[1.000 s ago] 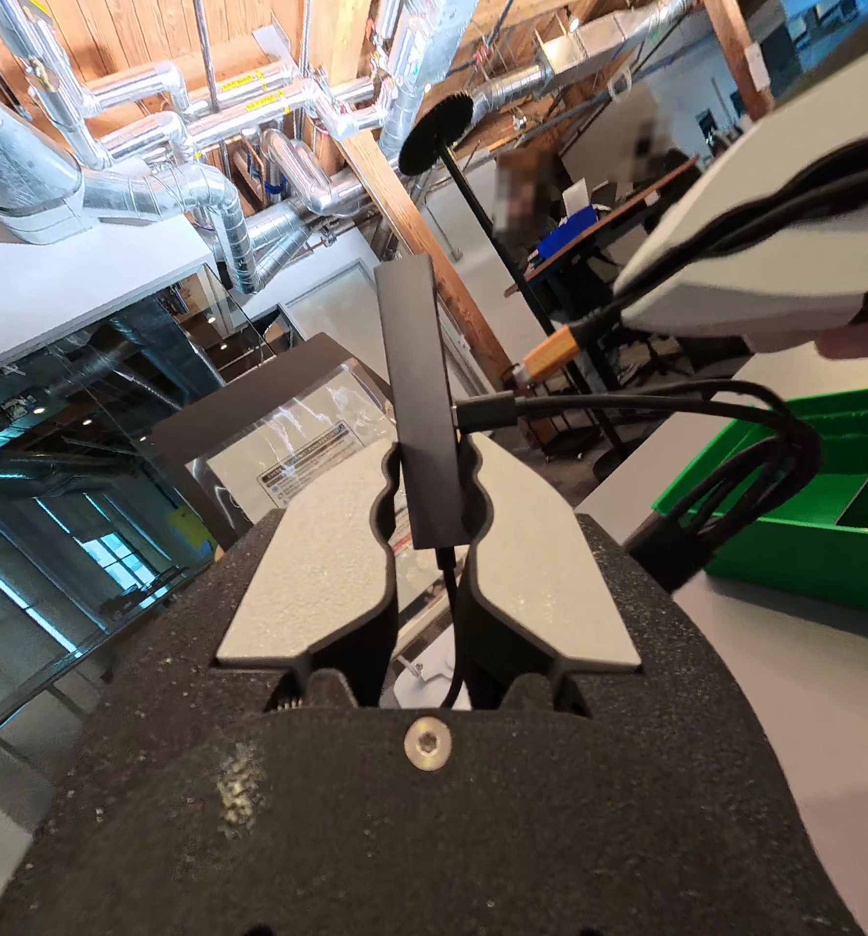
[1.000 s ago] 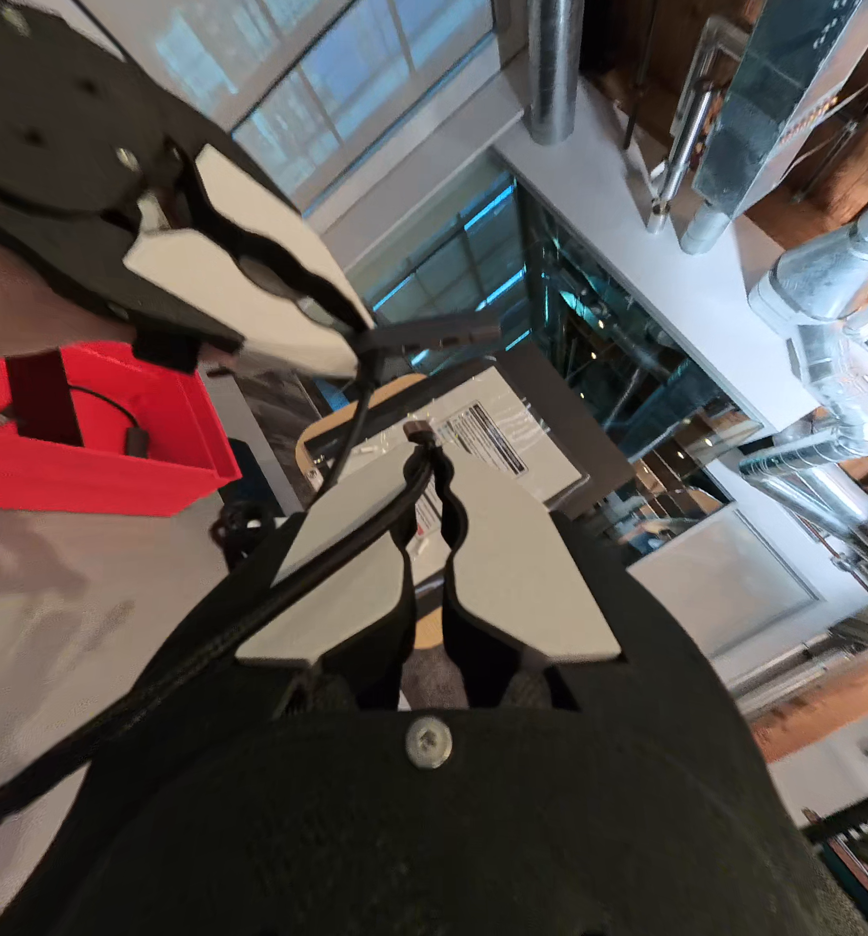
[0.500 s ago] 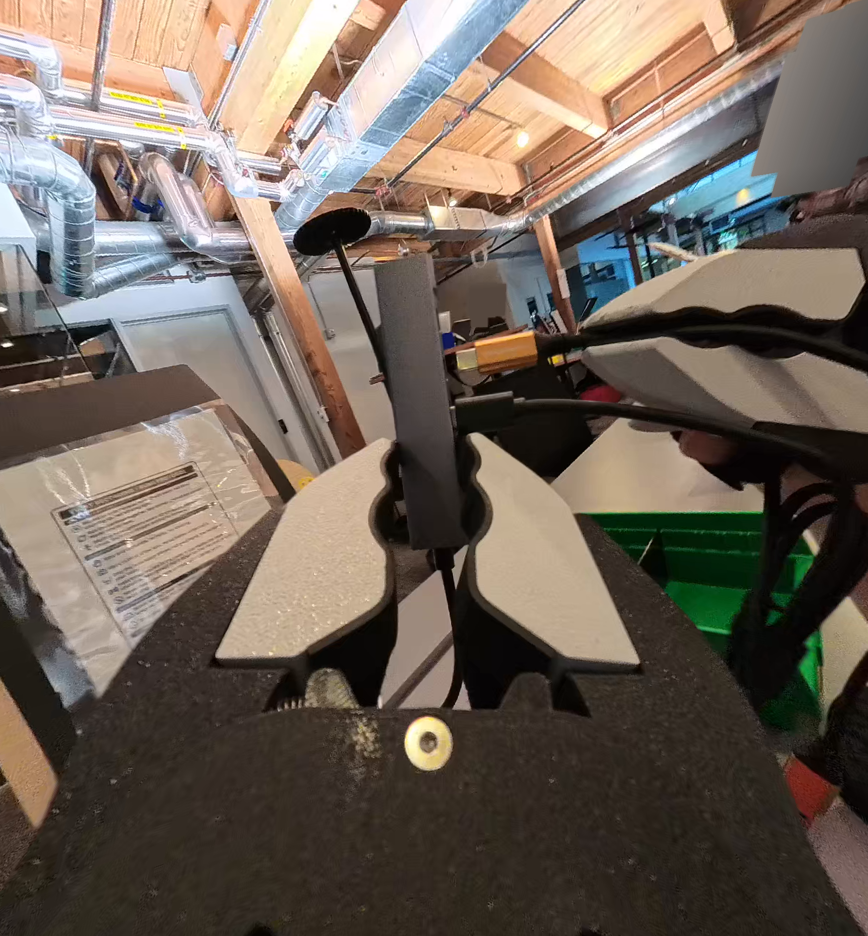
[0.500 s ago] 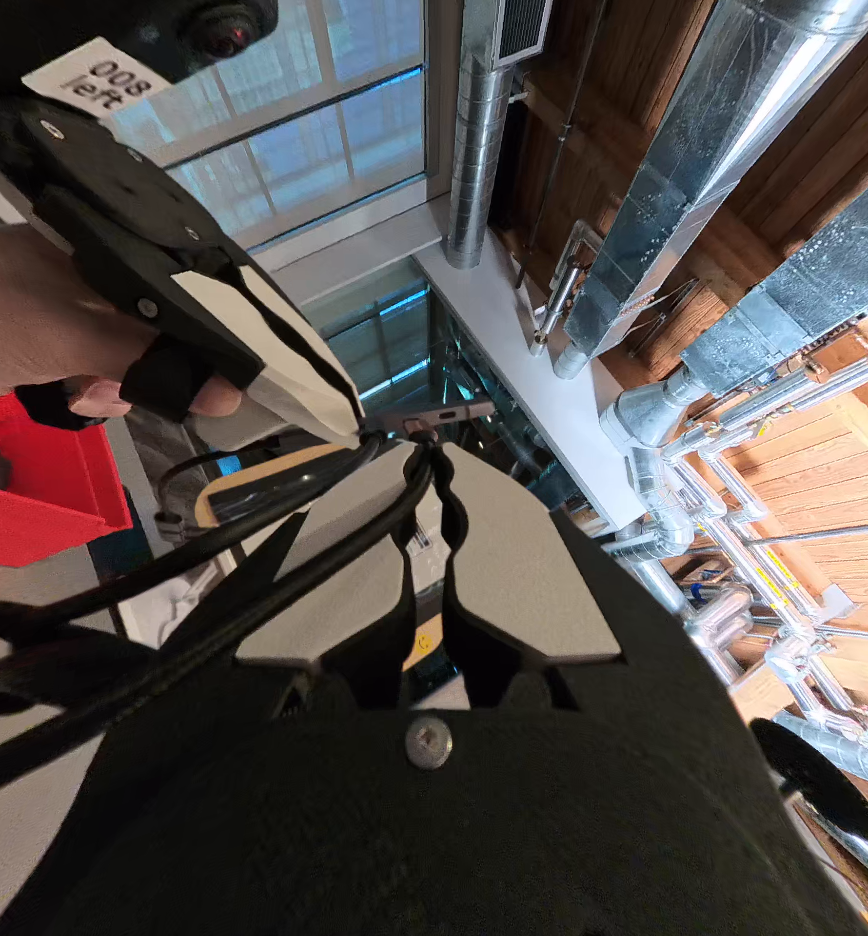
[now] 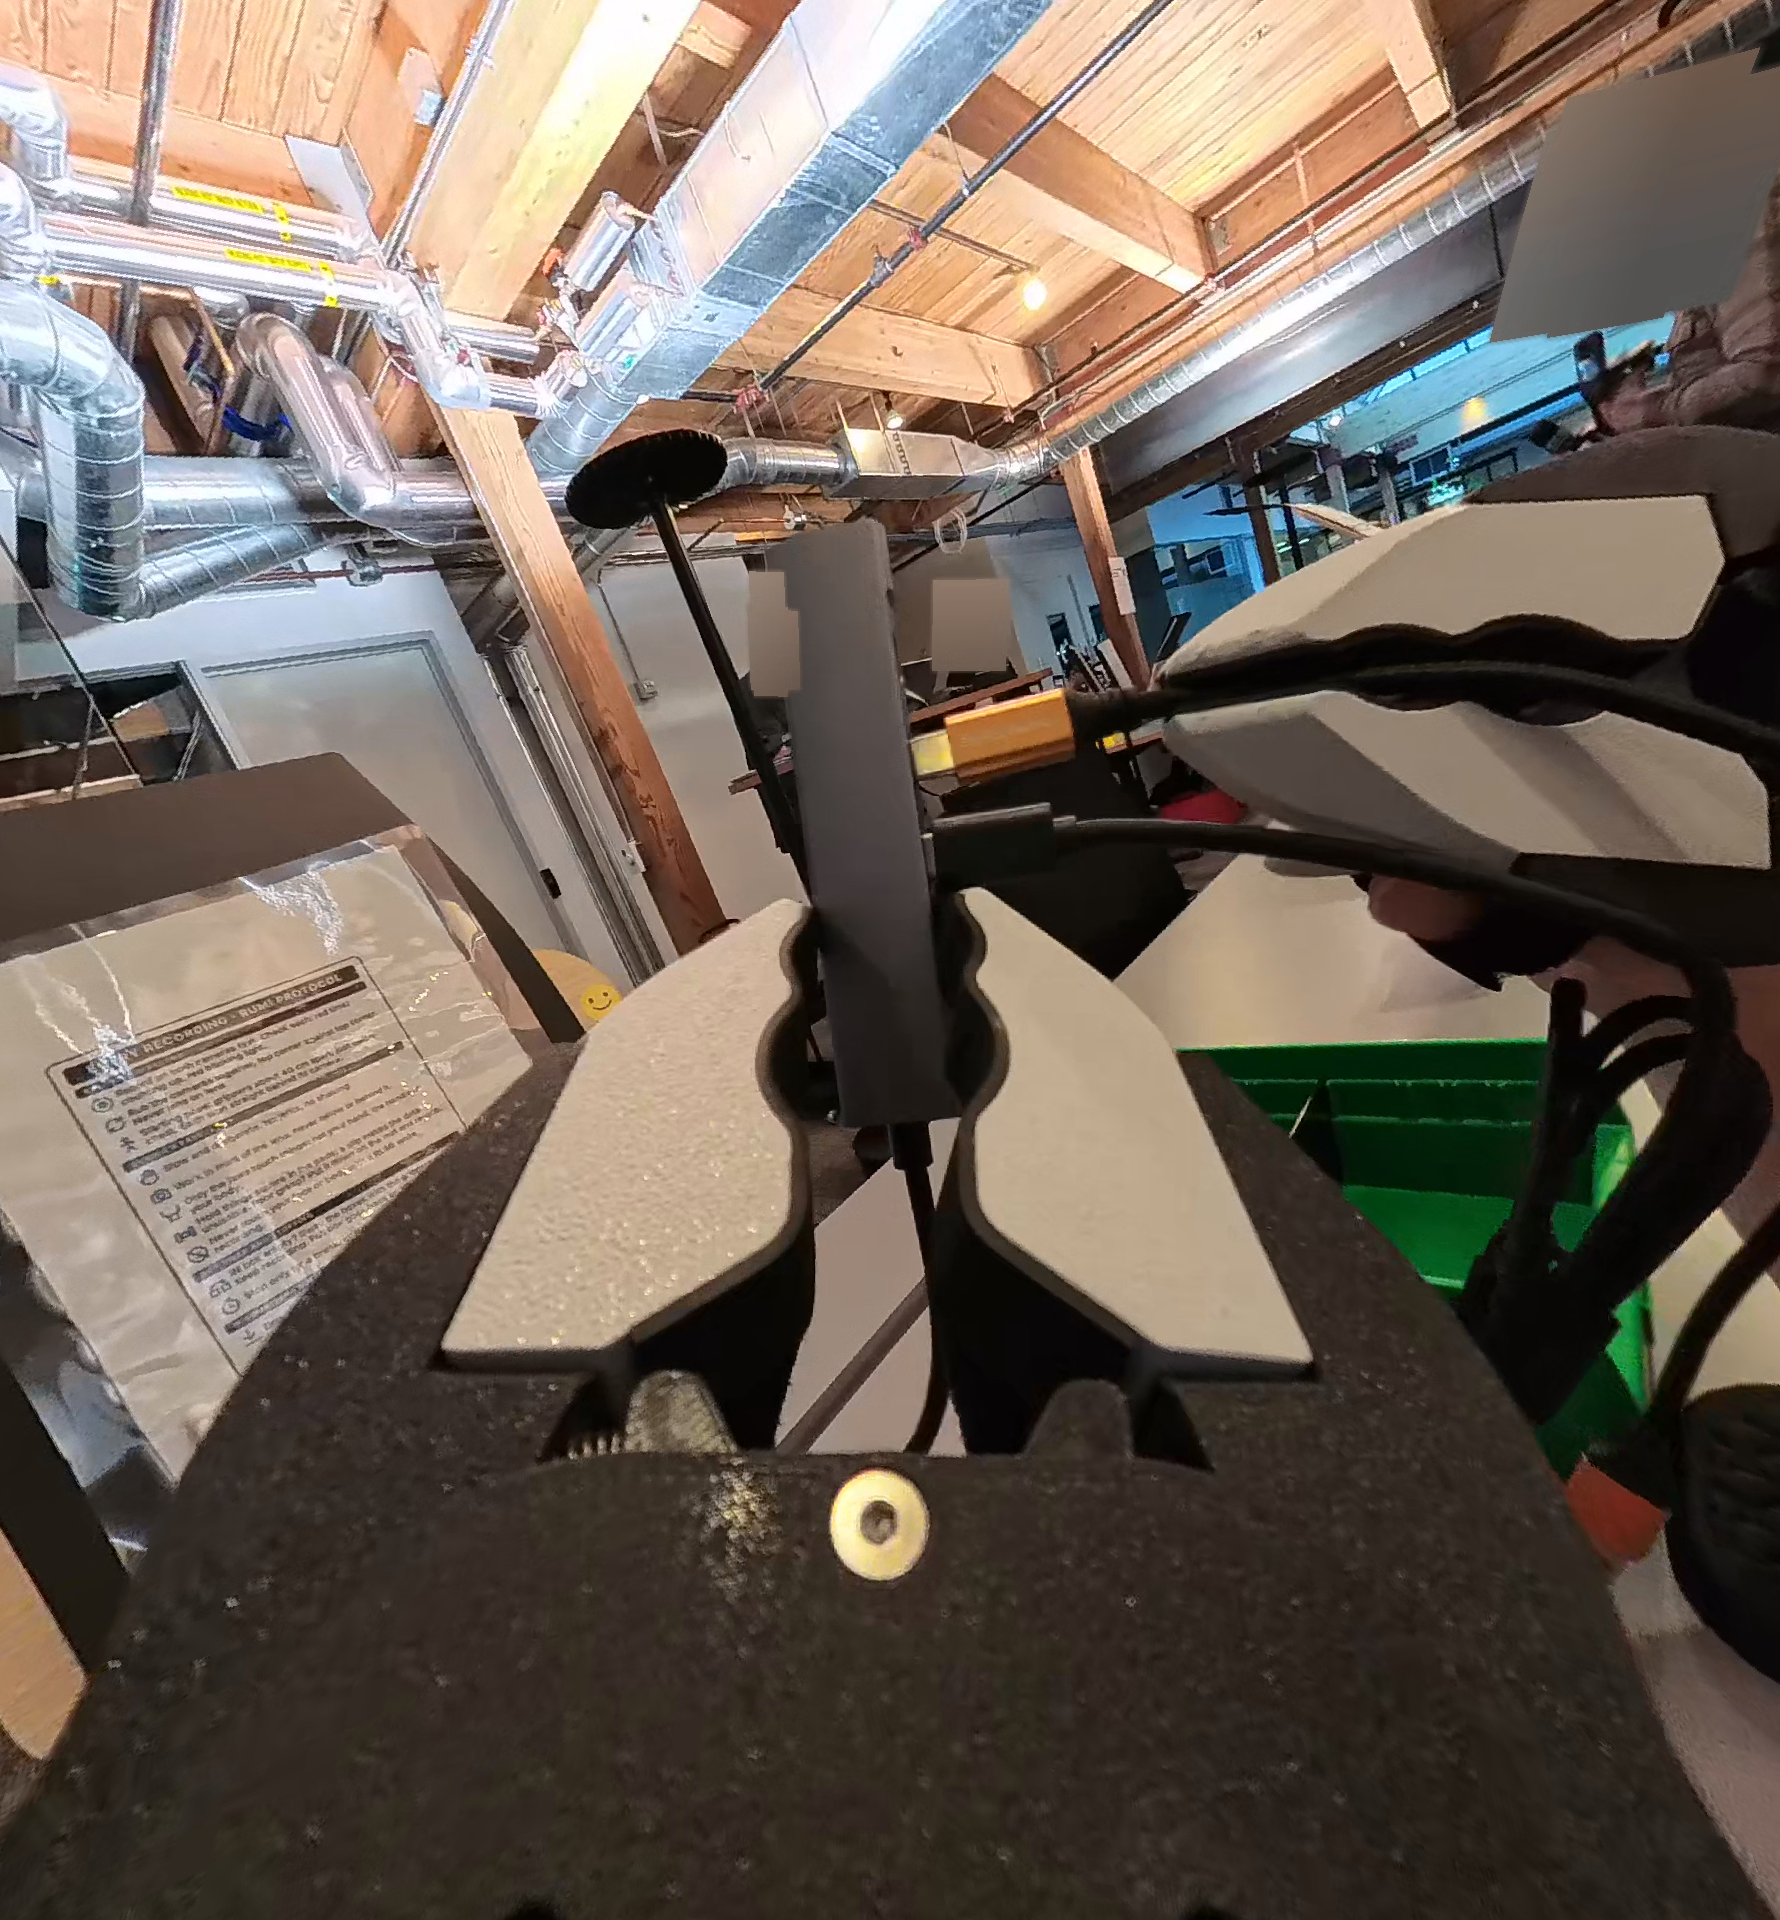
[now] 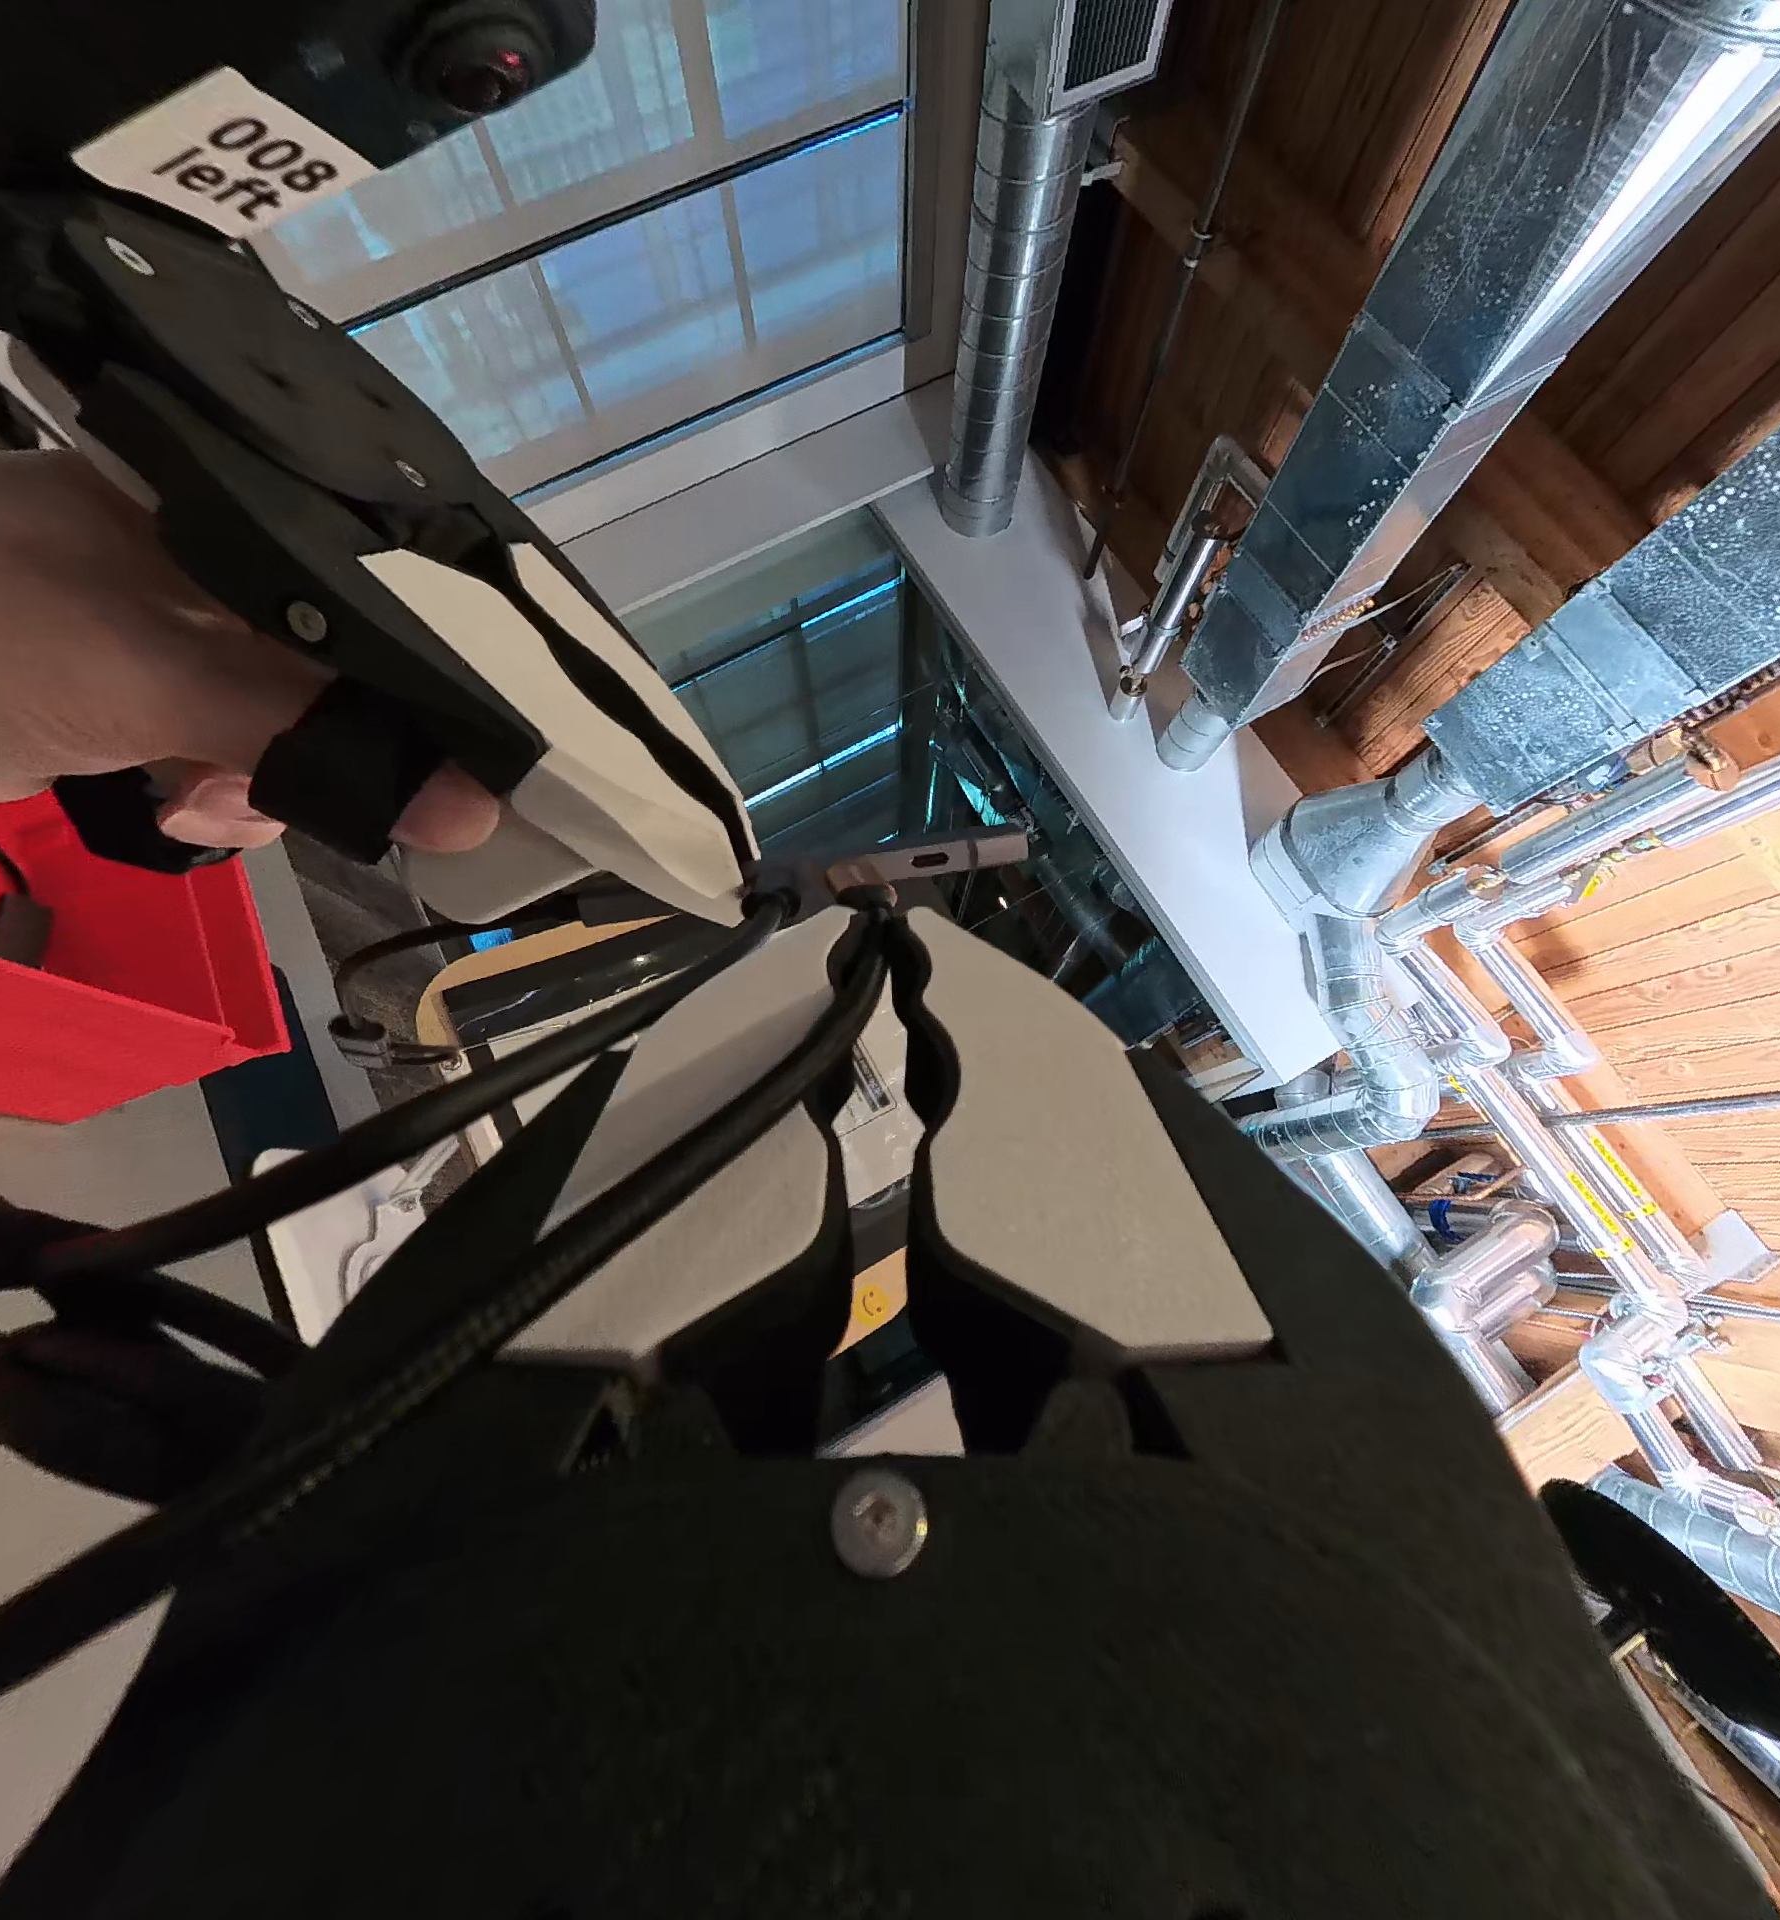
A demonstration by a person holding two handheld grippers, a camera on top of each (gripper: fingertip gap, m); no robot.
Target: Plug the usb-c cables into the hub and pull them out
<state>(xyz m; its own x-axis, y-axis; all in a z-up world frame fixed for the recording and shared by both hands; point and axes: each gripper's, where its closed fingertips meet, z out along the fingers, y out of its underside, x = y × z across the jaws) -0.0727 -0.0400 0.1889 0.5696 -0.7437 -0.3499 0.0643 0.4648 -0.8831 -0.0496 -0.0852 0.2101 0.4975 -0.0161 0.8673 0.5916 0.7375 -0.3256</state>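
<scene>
So the left gripper (image 5: 881,997) has its jaws clamped on the lower end of the dark hub (image 5: 865,821), holding it upright in the air. A black usb-c cable (image 5: 1000,836) is already seated in the hub's right side. The right gripper (image 5: 1192,698) has its jaws pinched tight on the gold-plug cable (image 5: 1005,732), with the plug tip right at the hub's edge just above the black one. Can't tell if it's actually in. Green bin (image 5: 1405,1153) sits on the tabletop (image 5: 1270,935) behind.

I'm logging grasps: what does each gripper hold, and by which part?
The left gripper clamps the dark hub by its lower end. The right gripper pinches the gold-plug cable on the cord just behind the plug.
</scene>
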